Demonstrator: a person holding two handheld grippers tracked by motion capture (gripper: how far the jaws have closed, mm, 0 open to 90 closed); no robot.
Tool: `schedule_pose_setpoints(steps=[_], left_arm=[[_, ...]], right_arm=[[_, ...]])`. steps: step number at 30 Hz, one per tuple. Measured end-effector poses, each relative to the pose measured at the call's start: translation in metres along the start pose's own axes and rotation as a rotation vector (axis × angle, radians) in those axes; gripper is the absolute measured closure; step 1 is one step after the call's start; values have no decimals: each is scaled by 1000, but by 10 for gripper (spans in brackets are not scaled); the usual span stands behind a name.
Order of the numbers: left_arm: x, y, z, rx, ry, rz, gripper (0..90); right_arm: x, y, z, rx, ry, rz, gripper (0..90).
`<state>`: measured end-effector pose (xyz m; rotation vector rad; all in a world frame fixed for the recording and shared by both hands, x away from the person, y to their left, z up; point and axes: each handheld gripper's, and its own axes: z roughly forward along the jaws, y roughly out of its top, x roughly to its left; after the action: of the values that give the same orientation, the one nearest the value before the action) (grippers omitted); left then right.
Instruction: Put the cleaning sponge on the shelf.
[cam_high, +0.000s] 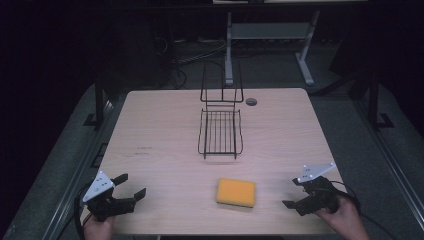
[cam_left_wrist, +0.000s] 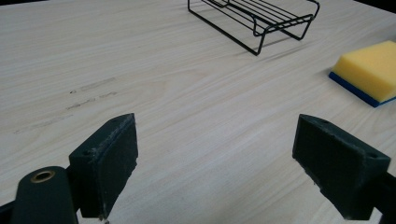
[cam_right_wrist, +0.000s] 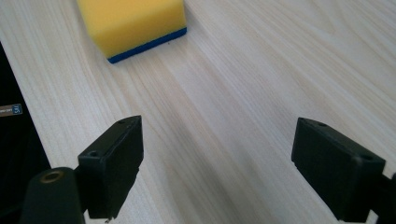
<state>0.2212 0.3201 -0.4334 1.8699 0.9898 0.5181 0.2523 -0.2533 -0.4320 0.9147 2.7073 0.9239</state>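
A pale wooden bench (cam_high: 165, 130) carried a yellow sponge (cam_high: 236, 192) with a blue underside and a black wire rack (cam_high: 220, 131). The left hand-held gripper (cam_high: 131, 187) rested at the near left corner, held by a hand (cam_high: 97, 227), its jaws spread wide with nothing between them. The right hand-held gripper (cam_high: 295, 194) sat at the near right corner in the other hand (cam_high: 345, 217), its jaws also spread wide and empty. The sponge lay flat on the bench between the two hand-held grippers, nearer the right one, touching neither. In the left gripper view the sponge (cam_left_wrist: 369, 70) lay ahead and to the right of the jaws, with the rack (cam_left_wrist: 261, 16) farther ahead. In the right gripper view the sponge (cam_right_wrist: 133, 23) lay ahead and to the left of the jaws.
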Motion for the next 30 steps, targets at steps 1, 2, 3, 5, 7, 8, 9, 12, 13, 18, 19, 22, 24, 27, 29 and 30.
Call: schedule_pose_setpoints(steps=[1,2,3,5,7,8,9,12,13,18,19,22,24,27,29,30], left_arm=[[0,0,0,0,-1,0,134],[0,0,0,0,-1,0,134],[0,0,0,0,-1,0,134],[0,0,0,2,-3,3,134],[0,0,0,0,-3,1,135],[0,0,0,0,-3,1,134],[0,0,0,0,-4,1,134],[0,0,0,1,-3,2,134],[0,0,0,1,-3,2,134],[0,0,0,0,-4,2,134],[0,0,0,0,-4,1,134],[-1,0,0,0,-3,5,135],[0,0,0,0,-4,4,134],[-1,0,0,0,-4,3,134],[0,0,0,1,-4,3,135],[0,0,0,-1,-3,5,134]], right_arm=[[0,2,0,4,5,-11,163],[0,2,0,4,5,-11,163],[1,4,1,4,9,-15,163],[1,6,1,5,11,-20,164],[1,9,1,9,16,-25,164],[1,9,1,9,16,-25,164],[2,9,1,11,20,-30,163],[2,14,2,21,28,-40,163],[2,14,2,21,28,-40,163],[4,20,2,30,34,-56,164],[4,21,2,32,41,-57,163],[5,24,3,43,45,-64,163],[6,28,3,48,47,-79,163],[6,31,3,51,50,-86,163],[7,32,3,51,51,-87,163],[7,34,4,56,55,-96,163]])
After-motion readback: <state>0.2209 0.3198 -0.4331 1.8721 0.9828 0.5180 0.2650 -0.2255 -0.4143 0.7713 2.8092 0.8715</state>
